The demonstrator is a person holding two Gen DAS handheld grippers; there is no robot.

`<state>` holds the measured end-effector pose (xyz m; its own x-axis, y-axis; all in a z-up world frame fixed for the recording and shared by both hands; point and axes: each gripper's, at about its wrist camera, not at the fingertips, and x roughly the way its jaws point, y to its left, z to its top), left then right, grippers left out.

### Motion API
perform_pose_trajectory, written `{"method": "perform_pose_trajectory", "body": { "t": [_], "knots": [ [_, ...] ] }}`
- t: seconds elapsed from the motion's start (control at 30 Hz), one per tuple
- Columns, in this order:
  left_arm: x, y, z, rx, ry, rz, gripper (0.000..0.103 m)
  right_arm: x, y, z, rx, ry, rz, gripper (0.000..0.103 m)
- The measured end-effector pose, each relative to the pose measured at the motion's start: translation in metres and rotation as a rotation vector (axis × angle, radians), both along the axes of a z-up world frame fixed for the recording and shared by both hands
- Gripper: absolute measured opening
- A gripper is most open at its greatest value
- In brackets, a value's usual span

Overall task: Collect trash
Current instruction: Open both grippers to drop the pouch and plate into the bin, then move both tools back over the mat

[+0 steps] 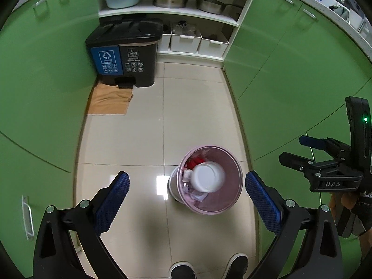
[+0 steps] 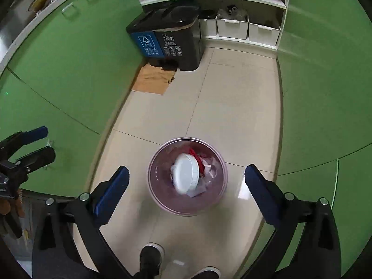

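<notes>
A small pink waste basket [image 1: 229, 162] [image 2: 160, 200] stands on the tiled floor below both grippers. In it a white round lid or bowl [image 1: 208, 177] [image 2: 187, 173] lies on top of red and white scraps. My left gripper [image 1: 187, 207] hangs above the basket, its blue-padded jaws wide apart with nothing between them. My right gripper [image 2: 187, 194] hovers over the same basket, jaws also spread wide and empty. In the left wrist view the right gripper [image 1: 300, 150] shows from the side at the right edge; the left gripper [image 2: 44, 143] shows at the left edge of the right wrist view.
A black two-compartment pedal bin [image 1: 125, 53] [image 2: 167, 37] stands at the far end, a flattened brown cardboard [image 1: 110, 100] [image 2: 153, 80] before it. Green cabinet doors [image 1: 46, 81] line both sides of the narrow aisle. White shelves [image 1: 167, 11] hold pots and bins. Two shoes [image 1: 207, 266] are at the bottom.
</notes>
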<state>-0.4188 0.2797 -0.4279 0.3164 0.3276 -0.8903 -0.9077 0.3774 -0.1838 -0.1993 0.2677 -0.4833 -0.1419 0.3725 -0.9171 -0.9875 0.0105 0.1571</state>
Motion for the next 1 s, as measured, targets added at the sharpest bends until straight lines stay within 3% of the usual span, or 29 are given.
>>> {"method": "perform_pose_trajectory", "body": {
  "t": [0.17, 0.37, 0.73, 0.87, 1.0],
  "knots": [
    [0.01, -0.003, 0.007, -0.008, 0.003, -0.02, 0.096, 0.006, -0.008, 0.012, -0.007, -0.011, -0.026, 0.098],
    [0.027, -0.014, 0.055, -0.012, 0.003, -0.063, 0.096, 0.018, -0.027, 0.069, -0.008, -0.01, -0.067, 0.098],
    [0.071, -0.072, 0.238, 0.017, 0.007, -0.187, 0.096, 0.057, -0.116, 0.281, 0.034, 0.0, -0.218, 0.099],
    [0.092, -0.098, 0.294, 0.053, 0.006, -0.248, 0.096, 0.077, -0.162, 0.345, 0.063, -0.033, -0.286, 0.1],
    [0.118, -0.118, 0.334, 0.08, -0.004, -0.317, 0.096, 0.105, -0.211, 0.385, 0.1, -0.063, -0.372, 0.1]
  ]
}}
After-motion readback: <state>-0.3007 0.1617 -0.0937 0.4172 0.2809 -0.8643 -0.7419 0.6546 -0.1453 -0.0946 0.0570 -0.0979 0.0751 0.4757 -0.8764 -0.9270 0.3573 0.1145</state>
